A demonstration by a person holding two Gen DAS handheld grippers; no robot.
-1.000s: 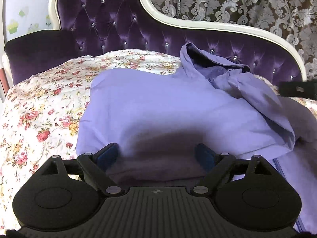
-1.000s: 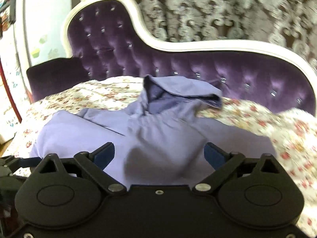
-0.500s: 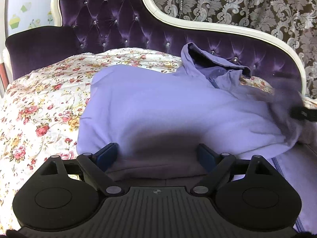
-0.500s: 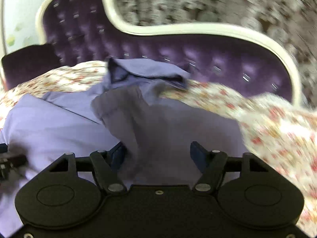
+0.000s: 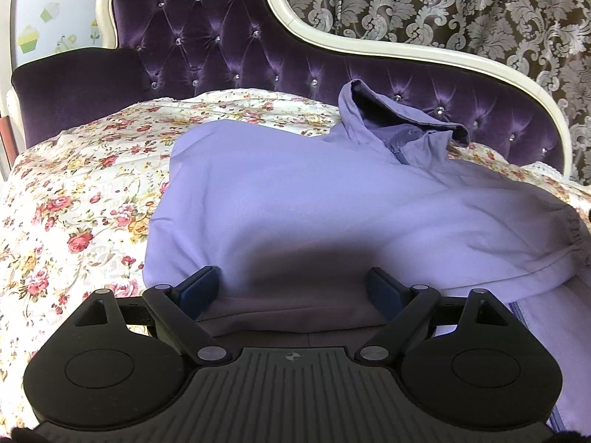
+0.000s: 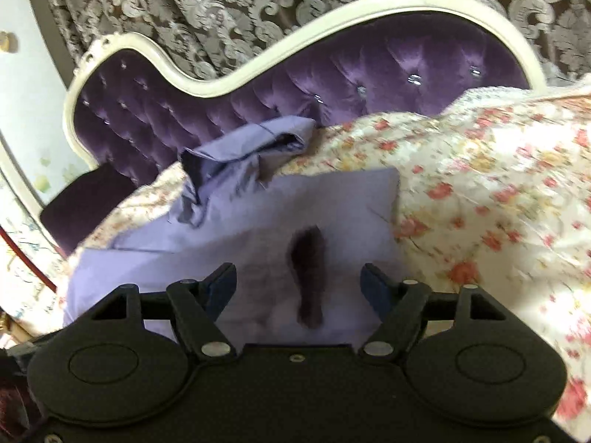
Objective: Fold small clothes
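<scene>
A lavender hoodie [image 5: 295, 199] lies spread on a floral bedspread [image 5: 85, 199], its hood [image 5: 391, 122] toward the purple headboard. One sleeve with a gathered cuff [image 5: 572, 229] is folded across the body. My left gripper [image 5: 295, 288] is open, low over the hoodie's near hem, nothing between its fingers. In the right wrist view the hoodie [image 6: 314, 206] and its hood [image 6: 258, 140] lie ahead. My right gripper [image 6: 299, 288] is open above the hoodie's right part, with a dark fold of fabric between the fingers but not clamped.
A tufted purple headboard with a cream frame [image 5: 406, 48] stands behind the bed. A patterned curtain [image 5: 480, 7] hangs behind it. The floral bedspread [image 6: 498, 199] spreads to the right of the hoodie.
My right gripper carried the sleeve across the hoodie, let it go and swung to the right. The sleeve now lies folded over the body. My left gripper stayed put.
</scene>
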